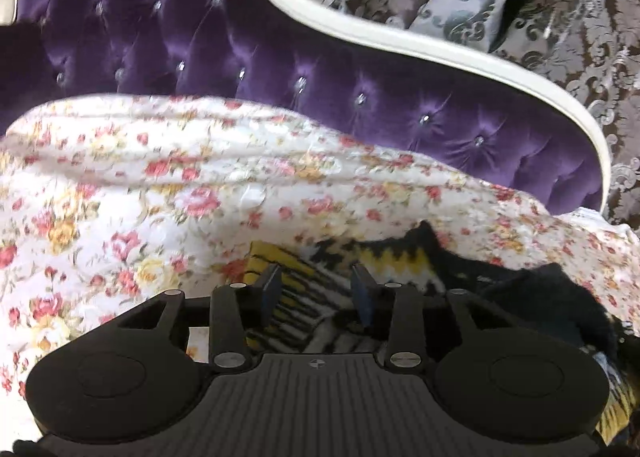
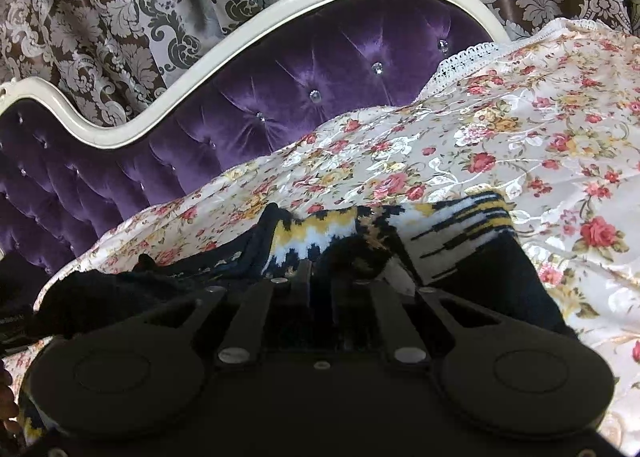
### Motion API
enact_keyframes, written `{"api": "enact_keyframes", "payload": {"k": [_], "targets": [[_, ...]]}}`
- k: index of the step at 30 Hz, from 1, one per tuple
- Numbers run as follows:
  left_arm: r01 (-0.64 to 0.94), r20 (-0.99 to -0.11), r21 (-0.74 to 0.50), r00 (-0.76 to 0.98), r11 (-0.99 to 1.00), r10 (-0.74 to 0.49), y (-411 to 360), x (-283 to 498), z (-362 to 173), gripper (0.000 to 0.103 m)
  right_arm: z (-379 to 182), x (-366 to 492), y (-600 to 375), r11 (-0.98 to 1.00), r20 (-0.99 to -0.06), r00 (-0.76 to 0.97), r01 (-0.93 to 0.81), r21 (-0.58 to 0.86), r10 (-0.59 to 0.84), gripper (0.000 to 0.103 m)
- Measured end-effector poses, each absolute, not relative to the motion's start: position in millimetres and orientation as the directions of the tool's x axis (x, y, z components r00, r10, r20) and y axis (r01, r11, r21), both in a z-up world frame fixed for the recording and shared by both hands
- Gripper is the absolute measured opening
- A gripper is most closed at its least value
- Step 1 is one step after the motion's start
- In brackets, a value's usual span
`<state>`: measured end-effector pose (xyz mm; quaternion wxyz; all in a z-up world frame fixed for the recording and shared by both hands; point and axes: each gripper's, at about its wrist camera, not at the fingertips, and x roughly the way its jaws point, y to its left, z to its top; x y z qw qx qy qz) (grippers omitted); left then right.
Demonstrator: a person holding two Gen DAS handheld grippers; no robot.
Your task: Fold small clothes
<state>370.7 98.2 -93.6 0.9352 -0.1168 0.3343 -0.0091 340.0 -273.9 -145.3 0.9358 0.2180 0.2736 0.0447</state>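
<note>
— What's around you?

— I'm over a bed covered by a shiny white bedspread printed with red and yellow roses (image 1: 168,185). Behind it curves a tufted purple velvet headboard with crystal buttons (image 1: 208,41), edged by a cream frame (image 2: 248,21). Grey-and-brown damask curtains (image 2: 100,17) hang beyond that.

— And the garment?

— A small knitted sweater in black, yellow and white (image 2: 452,233) lies rumpled on the bedspread, right under both tools. From my left gripper (image 1: 318,291), its striped part lies directly below and between the blue-padded fingers (image 1: 273,287), with a dark fuzzy section spreading off to the right.

— Are you holding it?

— My left jaws stand apart with the knit visible in the gap; nothing is pinched. My right gripper (image 2: 326,277) is pressed low into the black and zigzag part of the sweater; the fingertips are dark against dark fabric, so I cannot tell whether they're closed on it.
</note>
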Motion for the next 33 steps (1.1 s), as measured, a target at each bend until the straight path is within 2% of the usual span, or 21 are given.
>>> {"api": "enact_keyframes", "payload": {"k": [5,10,15,17,22,24,25,30,33], "targets": [[-0.097,-0.607,-0.262,0.79,0.96,-0.086,110.7,365.4,-82.3,0.045,-149.1,342.3,-281.5,0.874,-0.482,0.845,0.036,0.485,0.233,0.011],[-0.065,-0.543,-0.197,0.838,0.978,-0.054,109.2,352.9,-54.0,0.05,-148.6,342.8,-282.2,0.872,-0.485,0.842,0.036,0.488,0.237,0.012],[-0.002,-0.521,-0.134,0.85,0.991,-0.069,94.7,338.4,-33.1,0.057,-145.5,346.0,-284.0,0.864,-0.501,0.828,0.039,0.502,0.253,0.015],[0.03,-0.512,-0.103,0.855,0.994,-0.079,85.7,331.4,-29.2,0.059,-142.9,346.6,-283.4,0.865,-0.508,0.822,0.035,0.5,0.26,0.022],[0.105,-0.534,-0.045,0.838,0.993,-0.113,62.3,324.1,-31.7,0.06,-132.3,348.3,-276.5,0.872,-0.515,0.805,-0.006,0.49,0.295,0.058],[0.115,-0.553,-0.027,0.826,0.993,-0.111,55.6,324.8,-36.6,0.06,-122.1,349.5,-271.1,0.886,-0.522,0.802,-0.017,0.463,0.288,0.078],[0.118,-0.563,-0.019,0.82,0.993,-0.108,53.5,324.9,-39.0,0.06,-114.8,347.7,-268.5,0.899,-0.518,0.813,-0.016,0.438,0.267,0.083],[0.121,-0.592,0.009,0.801,0.993,-0.092,49.5,326.5,-47.0,0.06,-84.4,332.1,-265.2,0.936,-0.451,0.866,-0.049,0.349,0.214,0.09],[0.119,-0.609,0.018,0.789,0.993,-0.083,50.3,324.7,-50.1,0.06,-78.4,326.1,-261.0,0.95,-0.472,0.856,-0.064,0.306,0.21,0.09]]}}
